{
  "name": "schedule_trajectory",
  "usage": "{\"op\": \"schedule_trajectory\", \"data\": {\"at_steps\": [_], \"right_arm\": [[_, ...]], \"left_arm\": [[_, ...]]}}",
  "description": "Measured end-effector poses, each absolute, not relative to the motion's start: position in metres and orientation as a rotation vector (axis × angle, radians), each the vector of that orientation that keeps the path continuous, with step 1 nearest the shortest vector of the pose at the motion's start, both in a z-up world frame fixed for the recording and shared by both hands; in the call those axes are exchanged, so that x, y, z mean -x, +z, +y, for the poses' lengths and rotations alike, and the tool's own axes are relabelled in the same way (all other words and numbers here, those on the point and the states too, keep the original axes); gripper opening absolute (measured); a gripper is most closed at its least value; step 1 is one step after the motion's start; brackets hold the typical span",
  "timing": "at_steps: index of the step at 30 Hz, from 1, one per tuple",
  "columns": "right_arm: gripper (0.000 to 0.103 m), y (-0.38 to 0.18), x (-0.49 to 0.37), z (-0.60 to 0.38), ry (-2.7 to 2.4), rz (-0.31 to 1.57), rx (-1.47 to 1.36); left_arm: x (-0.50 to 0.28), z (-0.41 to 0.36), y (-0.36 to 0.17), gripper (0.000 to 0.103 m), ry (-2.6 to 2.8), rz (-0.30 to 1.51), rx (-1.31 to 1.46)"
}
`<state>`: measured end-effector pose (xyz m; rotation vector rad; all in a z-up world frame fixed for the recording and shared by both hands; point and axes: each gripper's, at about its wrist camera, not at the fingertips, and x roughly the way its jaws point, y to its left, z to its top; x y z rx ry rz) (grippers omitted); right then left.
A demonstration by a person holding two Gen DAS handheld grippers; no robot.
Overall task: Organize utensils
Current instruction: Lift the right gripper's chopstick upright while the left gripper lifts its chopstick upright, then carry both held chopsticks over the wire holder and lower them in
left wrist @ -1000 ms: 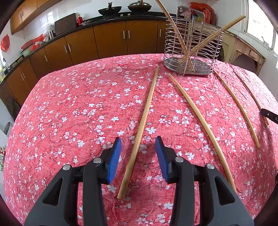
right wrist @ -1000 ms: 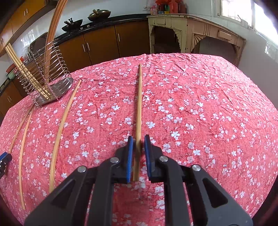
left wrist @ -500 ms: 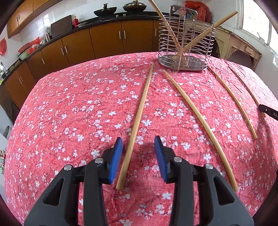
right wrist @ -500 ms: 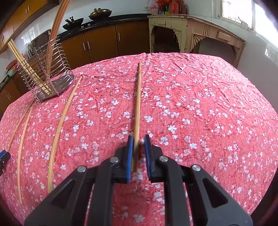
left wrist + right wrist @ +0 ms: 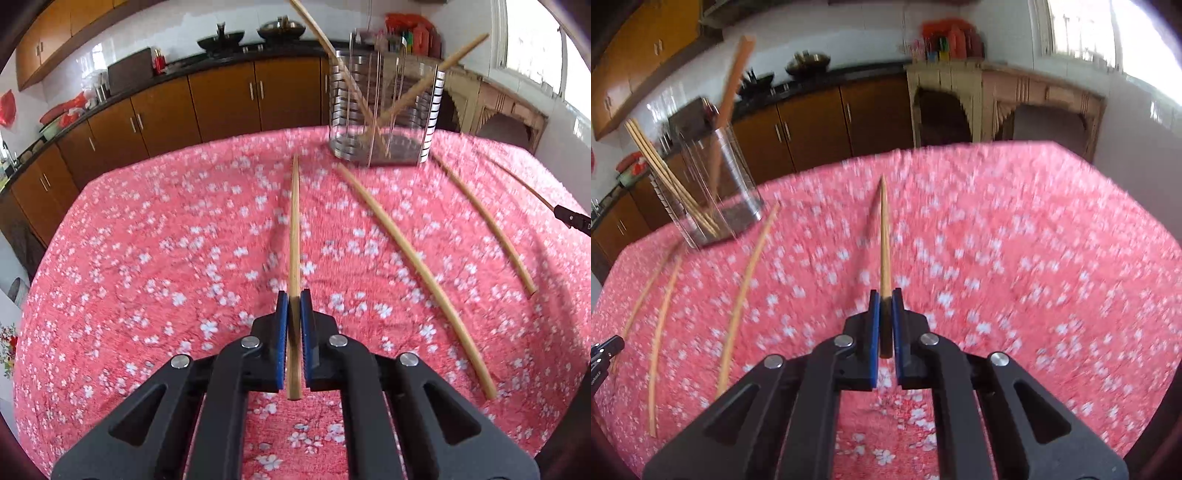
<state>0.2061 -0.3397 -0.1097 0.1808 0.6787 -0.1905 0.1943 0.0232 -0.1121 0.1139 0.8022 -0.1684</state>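
Observation:
My left gripper [image 5: 294,299] is shut on a long wooden chopstick [image 5: 294,229], which points ahead toward the wire utensil holder [image 5: 384,114] at the table's far side. My right gripper [image 5: 885,297] is shut on another chopstick [image 5: 884,236], lifted off the cloth with its shadow beside it. The holder [image 5: 713,184] stands far left in the right wrist view and has several chopsticks leaning in it. Loose chopsticks lie on the cloth: one [image 5: 417,277] and another [image 5: 484,225] right of my left gripper, and some [image 5: 746,291] left of my right gripper.
The table is covered by a red floral cloth [image 5: 147,258]. Brown kitchen cabinets [image 5: 221,103] run behind it. A cream side table [image 5: 997,99] stands behind the far right. The other gripper's tip shows at the edge of each view [image 5: 572,219] [image 5: 605,350].
My left gripper has closed on the chopstick that lay between its open jaws. Both grippers have lifted their chopsticks and both views have tilted up, with motion blur.

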Motion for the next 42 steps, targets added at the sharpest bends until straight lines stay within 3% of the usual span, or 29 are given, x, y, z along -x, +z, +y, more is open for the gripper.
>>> {"op": "schedule_trajectory", "data": {"at_steps": [14,42], "right_arm": [[0.007,-0.035,-0.188,-0.331,-0.186,0.418,-0.143],[0.007,0.033,-0.184,-0.328,-0.113,0.239,-0.174]], "left_arm": [[-0.167,0.038,-0.03,0.007,-0.144,0.461,-0.018],[-0.172,0.059,0.028,0.007,-0.068,0.3,0.116]]}}
